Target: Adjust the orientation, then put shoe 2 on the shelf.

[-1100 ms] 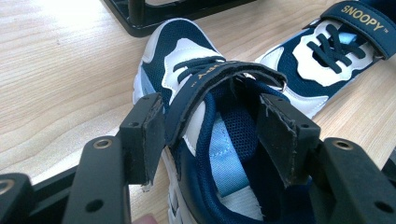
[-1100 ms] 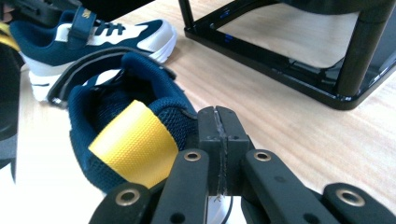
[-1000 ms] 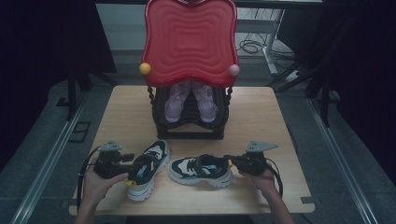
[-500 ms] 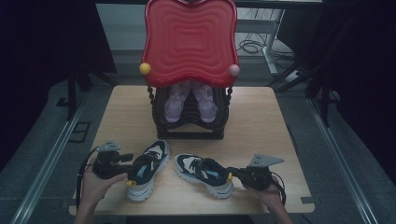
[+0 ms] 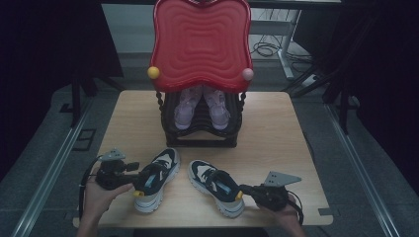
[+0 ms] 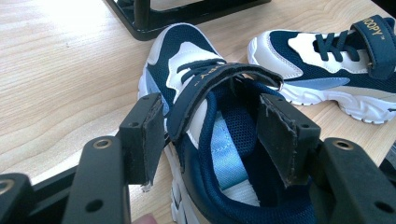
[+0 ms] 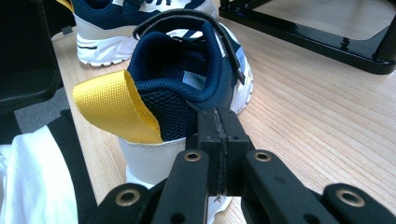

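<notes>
Two navy and white child's sneakers lie on the wooden table (image 5: 276, 128) near its front edge. My left gripper (image 5: 141, 177) (image 6: 212, 135) straddles the collar of the left sneaker (image 5: 155, 180) (image 6: 196, 84), a pad against each side, wide but gripping. My right gripper (image 5: 242, 191) (image 7: 219, 121) is shut on the heel rim of the right sneaker (image 5: 215, 185) (image 7: 187, 70), just beside its yellow pull tab (image 7: 116, 107). That shoe lies at a slant, toe toward the rack and heel toward the front right.
A black shoe rack (image 5: 202, 133) stands at the table's middle back, with a pair of pink shoes (image 5: 185, 106) on it and a red wavy top (image 5: 200, 44) over it. Bare wood lies to the rack's left and right.
The right gripper has drawn back toward the table's front edge with the right sneaker's heel in it, so the shoe has swung from lying crosswise to a slant. The left gripper and its shoe kept still.
</notes>
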